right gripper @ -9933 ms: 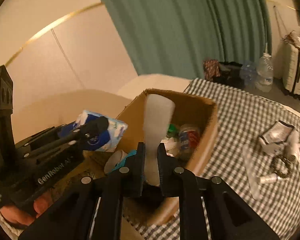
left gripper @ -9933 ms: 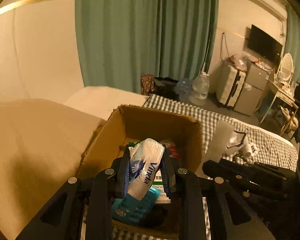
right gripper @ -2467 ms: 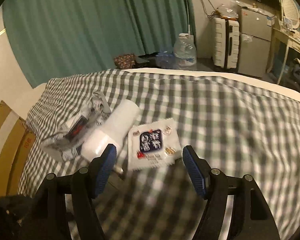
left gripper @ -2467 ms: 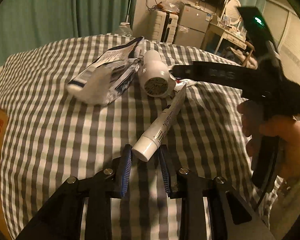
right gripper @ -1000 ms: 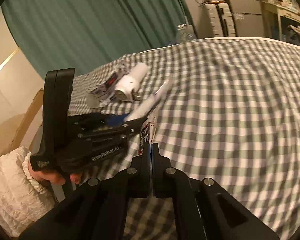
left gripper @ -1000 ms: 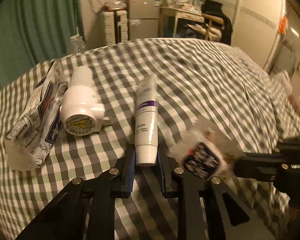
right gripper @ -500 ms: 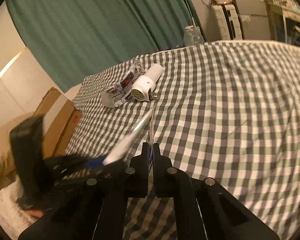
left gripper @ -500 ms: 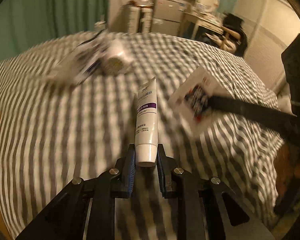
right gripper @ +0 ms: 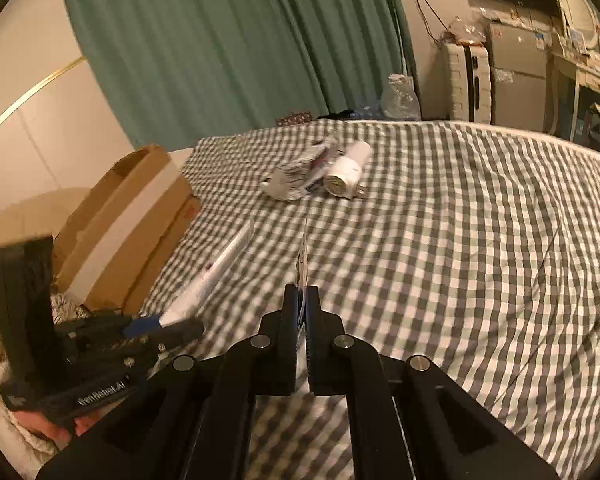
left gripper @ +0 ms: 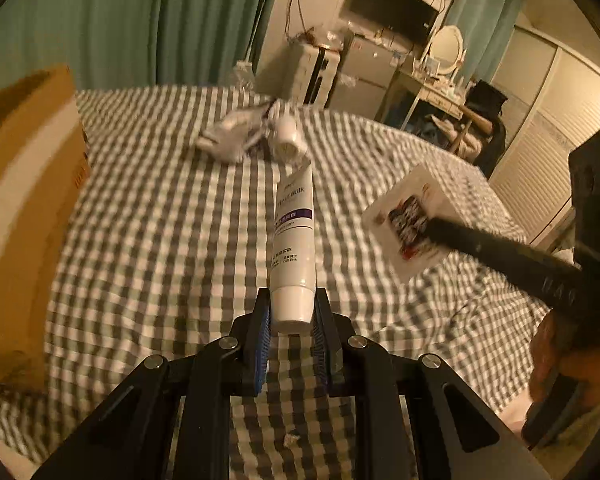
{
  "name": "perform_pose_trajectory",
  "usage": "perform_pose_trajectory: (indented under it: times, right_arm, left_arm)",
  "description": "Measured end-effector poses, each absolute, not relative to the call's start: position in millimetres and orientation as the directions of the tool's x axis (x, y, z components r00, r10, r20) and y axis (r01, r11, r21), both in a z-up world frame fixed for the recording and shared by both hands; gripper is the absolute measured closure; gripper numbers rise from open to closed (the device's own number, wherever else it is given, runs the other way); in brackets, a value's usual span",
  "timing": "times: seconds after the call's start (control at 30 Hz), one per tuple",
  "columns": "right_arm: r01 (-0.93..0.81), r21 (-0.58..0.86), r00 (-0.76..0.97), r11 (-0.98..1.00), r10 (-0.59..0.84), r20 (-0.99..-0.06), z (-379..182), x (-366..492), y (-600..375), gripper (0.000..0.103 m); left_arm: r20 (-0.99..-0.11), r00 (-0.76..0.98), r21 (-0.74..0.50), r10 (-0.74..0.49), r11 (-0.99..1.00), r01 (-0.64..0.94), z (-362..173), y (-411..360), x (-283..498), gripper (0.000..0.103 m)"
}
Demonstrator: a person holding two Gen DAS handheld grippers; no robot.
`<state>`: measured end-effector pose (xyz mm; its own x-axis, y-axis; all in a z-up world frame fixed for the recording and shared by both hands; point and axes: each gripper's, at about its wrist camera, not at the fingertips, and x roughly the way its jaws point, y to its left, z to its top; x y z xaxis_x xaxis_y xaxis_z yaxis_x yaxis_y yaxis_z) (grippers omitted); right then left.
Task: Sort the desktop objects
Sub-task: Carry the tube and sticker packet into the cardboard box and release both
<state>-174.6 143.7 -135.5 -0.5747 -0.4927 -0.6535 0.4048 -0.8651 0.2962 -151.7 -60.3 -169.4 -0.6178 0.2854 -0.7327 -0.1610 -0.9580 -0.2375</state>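
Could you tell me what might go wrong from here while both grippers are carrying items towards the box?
The left gripper pinches only the cap end of the long white tube, which may swing or slip. The right gripper grips the thin clear sachet by its edge; it could slide out short of the brown cardboard box.

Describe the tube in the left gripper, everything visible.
The tube is white, plastic-looking, with a purple band and small printed text partway along. Its round capped end sits clamped between the blue pads of the left gripper; the flat crimped tail points away, toward the far end of the checked bed. It is held off the cloth, roughly in line with the fingers. From the right wrist view it shows blurred, slanting upward. Nothing else touches it.
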Motion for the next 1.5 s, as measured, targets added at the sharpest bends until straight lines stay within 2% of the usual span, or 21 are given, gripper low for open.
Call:
perform_pose_trajectory:
  times: [0.17,0.33,0.53,0.77,0.8,0.83,0.87,0.9,0.97,1.0,1.03,1.17,1.23,1.37,1.5]
  right_arm:
    - [0.483,0.392,-0.551,-0.783,-0.619,-0.559,-97,-156,116,0.100]
    - [0.610,0.370,-0.505,-0.701,-0.704,-0.500,-53,-149,48,0.100]
    - [0.712,0.326,-0.411,-0.621,-0.746,-0.525,-33,-154,-64,0.100]
    - [0.707,0.346,-0.341,-0.617,-0.726,-0.597,-45,-201,-165,0.099]
    - [0.701,0.340,-0.344,-0.627,-0.715,-0.609,-45,-210,-172,0.086]
    - [0.698,0.336,-0.343,-0.632,-0.707,-0.618,-43,-215,-176,0.070]
    - [0.697,0.336,-0.348,-0.634,-0.708,-0.615,-39,-221,-174,0.022]
    - [0.696,0.341,-0.361,-0.632,-0.719,-0.594,-35,-221,-169,0.003]
    - [0.699,0.346,-0.402,-0.626,-0.744,-0.534,-27,-221,-149,0.004]
    - [0.688,0.342,-0.430,-0.640,-0.739,-0.518,-24,-223,-133,0.004]
    - [0.674,0.335,-0.450,-0.658,-0.726,-0.521,-24,-223,-123,0.004]
    - [0.554,0.287,-0.570,-0.782,-0.607,-0.554,-29,-223,-59,0.004]
    - [0.487,0.283,-0.614,-0.826,-0.555,-0.561,-31,-224,-26,0.004]
    - [0.354,0.296,-0.687,-0.887,-0.462,-0.561,-33,-216,45,0.004]
    - [0.304,0.303,-0.702,-0.903,-0.427,-0.570,-32,-207,85,0.005]
  left_arm:
    - [-0.721,-0.631,-0.306,0.286,-0.949,-0.081,-127,-96,-137,0.084]
    - [-0.650,-0.725,-0.274,0.228,-0.960,-0.055,-73,-150,-122,0.084]
    - [-0.629,-0.774,-0.198,0.070,-0.977,0.073,-48,-241,-121,0.084]
    - [-0.705,-0.706,-0.100,-0.062,-0.978,0.185,-88,-313,-143,0.084]
    - [-0.720,-0.692,-0.101,-0.059,-0.977,0.188,-97,-320,-147,0.083]
    - [-0.729,-0.683,-0.107,-0.049,-0.977,0.184,-102,-322,-149,0.082]
    - [-0.736,-0.676,-0.113,-0.039,-0.977,0.178,-107,-322,-150,0.076]
    - [-0.740,-0.672,-0.116,-0.029,-0.979,0.170,-112,-323,-152,0.069]
    - [-0.738,-0.671,-0.088,-0.069,-0.977,0.196,-117,-326,-152,0.023]
    - [-0.727,-0.681,-0.084,-0.089,-0.973,0.217,-117,-325,-149,0.018]
    - [-0.715,-0.693,-0.096,-0.091,-0.969,0.226,-117,-325,-147,0.015]
    - [-0.728,-0.679,-0.115,-0.094,-0.960,0.256,-115,-316,-147,0.014]
    - [-0.715,-0.695,-0.121,-0.071,-0.967,0.223,-107,-297,-143,0.013]
    - [-0.680,-0.731,-0.092,-0.058,-0.982,0.164,-89,-244,-135,0.005]
    - [-0.648,-0.762,-0.114,0.010,-0.990,0.085,-77,-200,-139,0.004]
